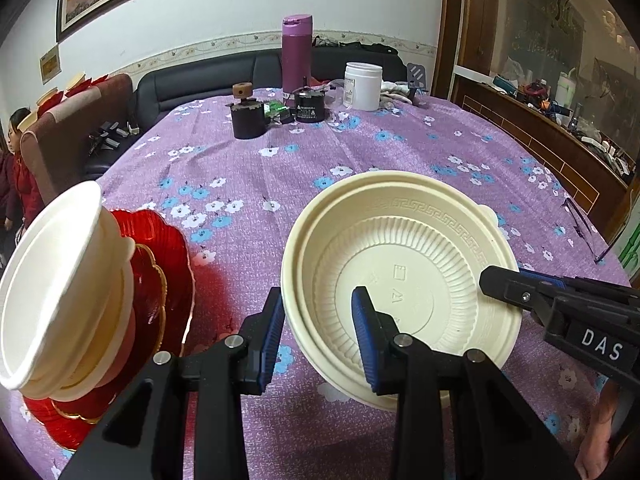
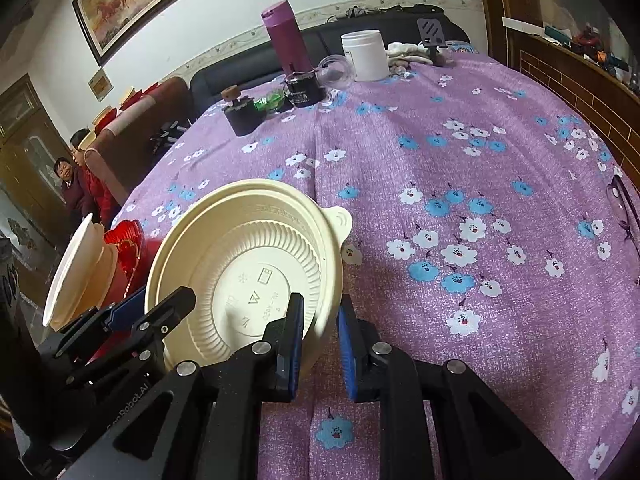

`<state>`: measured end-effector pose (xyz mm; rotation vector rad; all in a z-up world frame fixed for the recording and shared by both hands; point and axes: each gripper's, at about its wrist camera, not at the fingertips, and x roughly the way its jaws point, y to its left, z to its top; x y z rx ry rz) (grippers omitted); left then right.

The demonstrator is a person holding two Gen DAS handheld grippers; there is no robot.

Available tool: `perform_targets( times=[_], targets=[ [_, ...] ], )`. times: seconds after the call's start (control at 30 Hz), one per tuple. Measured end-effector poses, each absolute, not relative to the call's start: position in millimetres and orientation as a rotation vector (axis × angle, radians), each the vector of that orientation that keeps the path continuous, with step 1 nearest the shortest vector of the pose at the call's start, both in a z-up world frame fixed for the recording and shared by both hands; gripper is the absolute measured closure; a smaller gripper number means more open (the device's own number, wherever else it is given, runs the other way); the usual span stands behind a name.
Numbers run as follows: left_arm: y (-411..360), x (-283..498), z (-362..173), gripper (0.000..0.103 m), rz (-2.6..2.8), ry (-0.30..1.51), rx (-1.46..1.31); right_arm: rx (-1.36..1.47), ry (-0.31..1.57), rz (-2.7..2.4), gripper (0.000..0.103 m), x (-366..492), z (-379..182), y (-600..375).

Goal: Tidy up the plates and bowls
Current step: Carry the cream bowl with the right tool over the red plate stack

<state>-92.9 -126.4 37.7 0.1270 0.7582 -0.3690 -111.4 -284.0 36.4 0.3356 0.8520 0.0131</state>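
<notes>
A cream ribbed bowl (image 1: 400, 260), apparently two nested, with a small tab on its rim, sits over the purple flowered tablecloth (image 1: 260, 184). My left gripper (image 1: 318, 340) straddles its near-left rim, one pad outside and one inside, shut on it. My right gripper (image 1: 504, 276) clamps the bowl's right rim. In the right wrist view the bowl (image 2: 248, 248) has its rim between my right gripper (image 2: 320, 332) pads, with the left gripper (image 2: 166, 296) at its left edge. To the left, a stack of cream bowls (image 1: 52, 288) stands on red plates (image 1: 160, 264).
At the table's far end stand a purple bottle (image 1: 296, 52), a white jar (image 1: 362, 86), a black pot (image 1: 248, 120) and small clutter. Eyeglasses (image 1: 580, 224) lie near the right edge. Two people (image 2: 76, 176) sit beyond the left side by a sofa.
</notes>
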Motion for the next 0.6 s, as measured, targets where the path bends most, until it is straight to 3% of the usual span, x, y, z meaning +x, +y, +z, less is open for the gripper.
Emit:
perform_targets(
  times=[0.6],
  targets=[
    [-104.0, -105.9, 83.0, 0.067, -0.335, 0.663, 0.114, 0.360, 0.801, 0.093, 0.085, -115.9, 72.7, -274.8]
  ],
)
